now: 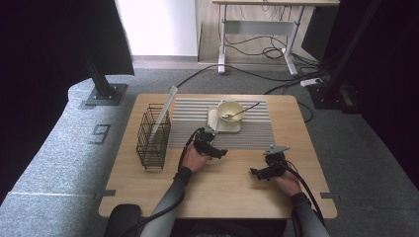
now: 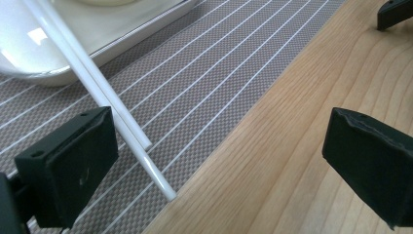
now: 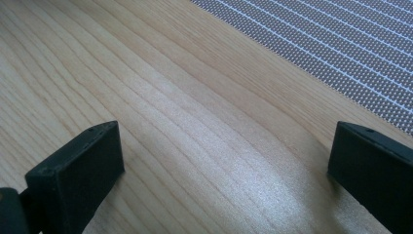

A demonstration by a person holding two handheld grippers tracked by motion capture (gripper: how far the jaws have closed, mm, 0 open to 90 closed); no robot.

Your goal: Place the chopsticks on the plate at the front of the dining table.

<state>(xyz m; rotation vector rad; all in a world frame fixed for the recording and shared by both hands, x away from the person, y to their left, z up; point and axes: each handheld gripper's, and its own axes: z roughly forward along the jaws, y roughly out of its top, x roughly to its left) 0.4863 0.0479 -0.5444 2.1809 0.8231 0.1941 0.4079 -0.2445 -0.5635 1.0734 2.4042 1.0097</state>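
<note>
My left gripper stands open, its jaws wide apart, low over the front edge of the striped grey mat. Two white chopsticks lie on the mat just inside its left jaw, slanting down from the rim of a white square plate, and no pad presses on them. In the high view my left gripper sits just in front of the plate, which bears a cream bowl with a spoon. My right gripper rests open over bare wood, nothing between its jaws.
A black wire basket stands at the table's left with a long white utensil leaning out of it. The mat covers the table's far middle. A jaw of the right gripper shows at the top right of the left gripper view.
</note>
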